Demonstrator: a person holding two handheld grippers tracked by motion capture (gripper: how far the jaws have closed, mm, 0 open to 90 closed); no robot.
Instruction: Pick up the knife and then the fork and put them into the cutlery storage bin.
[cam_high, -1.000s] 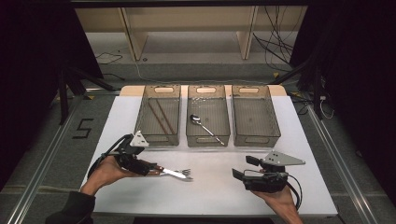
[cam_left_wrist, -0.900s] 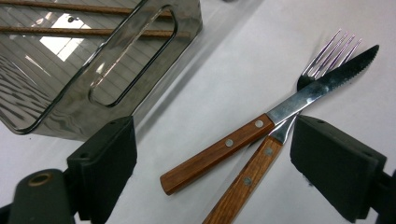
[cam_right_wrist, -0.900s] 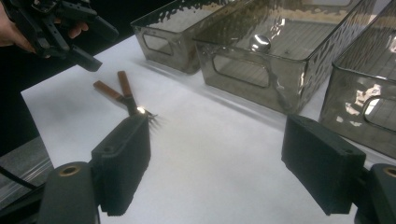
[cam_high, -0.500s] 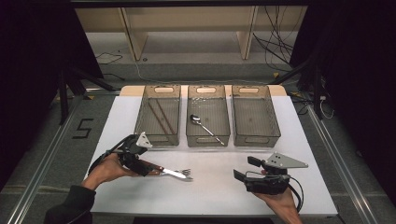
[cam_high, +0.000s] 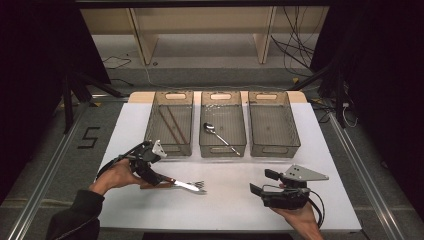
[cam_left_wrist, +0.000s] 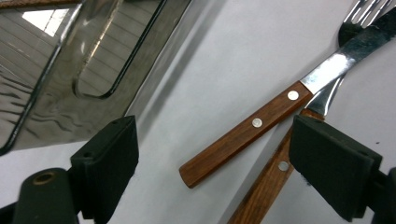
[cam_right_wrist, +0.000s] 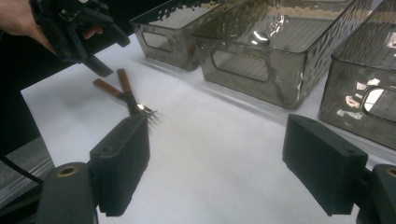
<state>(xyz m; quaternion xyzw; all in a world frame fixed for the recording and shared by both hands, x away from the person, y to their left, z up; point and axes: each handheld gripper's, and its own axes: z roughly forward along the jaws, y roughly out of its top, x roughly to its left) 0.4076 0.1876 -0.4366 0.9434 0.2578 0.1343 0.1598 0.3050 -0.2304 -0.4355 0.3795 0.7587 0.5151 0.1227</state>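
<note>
— Left gripper?
— Low over the white desk, jaws spread wide, gripping nothing. Between them in the left gripper view, the wooden-handled knife with two rivets; beside it, partly under the right-hand jaw, the wooden-handled steel fork.
— Knife and fork, where exactly?
— Flat on the desk, in front of the leftmost clear smoky plastic bin, outside it. Crossed over each other, knife blade lying across the fork's neck, handles pointing toward the left hand.
— Right gripper?
— Held above the desk's near right part, well apart from the cutlery. Jaws wide open, empty, aimed across the desk at the knife and fork.
— Other bins?
— Middle clear bin holding a steel spoon; right clear bin next to it. Thin brown sticks in the leftmost one.
</note>
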